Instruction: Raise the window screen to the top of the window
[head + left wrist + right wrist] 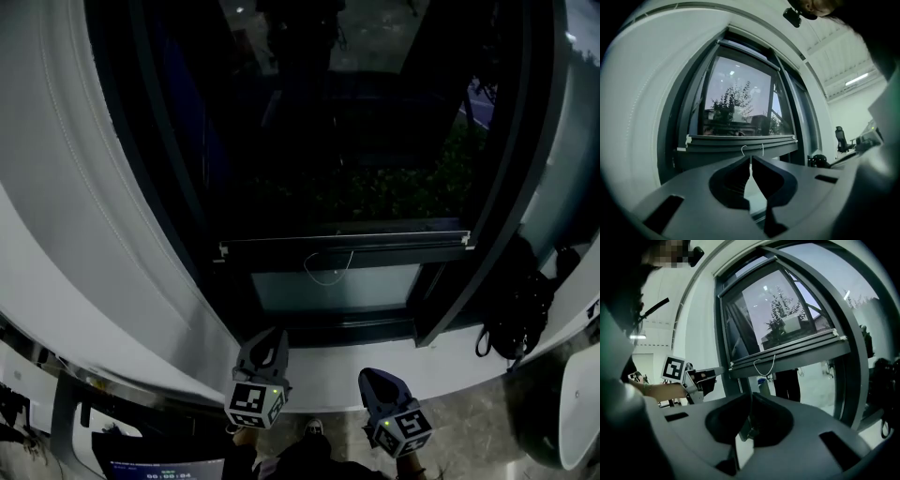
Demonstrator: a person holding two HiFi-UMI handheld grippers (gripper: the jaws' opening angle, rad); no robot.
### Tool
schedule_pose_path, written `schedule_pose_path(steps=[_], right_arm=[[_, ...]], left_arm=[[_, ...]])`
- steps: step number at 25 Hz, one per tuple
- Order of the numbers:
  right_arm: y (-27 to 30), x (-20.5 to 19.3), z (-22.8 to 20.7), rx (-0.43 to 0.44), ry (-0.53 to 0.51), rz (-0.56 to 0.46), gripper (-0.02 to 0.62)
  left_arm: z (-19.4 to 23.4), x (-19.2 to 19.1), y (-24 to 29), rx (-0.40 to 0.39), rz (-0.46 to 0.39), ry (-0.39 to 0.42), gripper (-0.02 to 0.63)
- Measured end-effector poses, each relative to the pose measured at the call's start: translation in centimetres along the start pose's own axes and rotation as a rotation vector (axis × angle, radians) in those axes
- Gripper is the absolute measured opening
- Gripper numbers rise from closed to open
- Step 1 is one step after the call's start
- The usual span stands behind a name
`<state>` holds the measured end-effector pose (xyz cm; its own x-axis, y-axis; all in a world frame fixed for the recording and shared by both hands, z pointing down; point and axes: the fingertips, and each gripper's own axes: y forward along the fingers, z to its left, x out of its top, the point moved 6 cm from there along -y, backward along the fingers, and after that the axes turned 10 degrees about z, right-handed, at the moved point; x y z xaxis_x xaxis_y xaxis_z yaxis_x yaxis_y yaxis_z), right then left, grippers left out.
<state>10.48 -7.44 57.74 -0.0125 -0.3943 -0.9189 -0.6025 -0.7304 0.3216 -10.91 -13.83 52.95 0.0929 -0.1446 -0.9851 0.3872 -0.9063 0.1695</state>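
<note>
the window screen's bottom bar [342, 246] sits low in the dark window frame [497, 187], with a lighter strip of glass below it. a thin pull cord [328, 267] loops down from the bar's middle. the frame's side rails rise from the bar's ends out of view. under the bar's left half the left gripper [270, 339] points up, jaws pressed together on nothing. the right gripper [375, 380] is held lower, under the bar's right half, jaws likewise closed and empty. neither touches the bar. right of the bar a black bag [516, 309] rests on the white sill [323, 363].
</note>
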Motion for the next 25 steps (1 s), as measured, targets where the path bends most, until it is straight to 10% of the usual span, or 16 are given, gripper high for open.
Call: schedule_pose_path(steps=[9,16,25], right_arm=[[7.8,8.1,-3.8,-0.019,-0.197,-0.066,0.025],[11.1,14.4,-6.0,-0.017,-0.431,-0.019,0.026],[14.6,19.2,-8.3,-0.034,-0.809,0.171,0.066]], left_arm=[[7.6,4.1,7.5,0.025,-0.024,0.234,0.003],[9.4,6.1,11.1,-0.008,0.126,0.668,0.036],[9.5,6.3,14.1,-0.088,0.324,0.863,0.042]])
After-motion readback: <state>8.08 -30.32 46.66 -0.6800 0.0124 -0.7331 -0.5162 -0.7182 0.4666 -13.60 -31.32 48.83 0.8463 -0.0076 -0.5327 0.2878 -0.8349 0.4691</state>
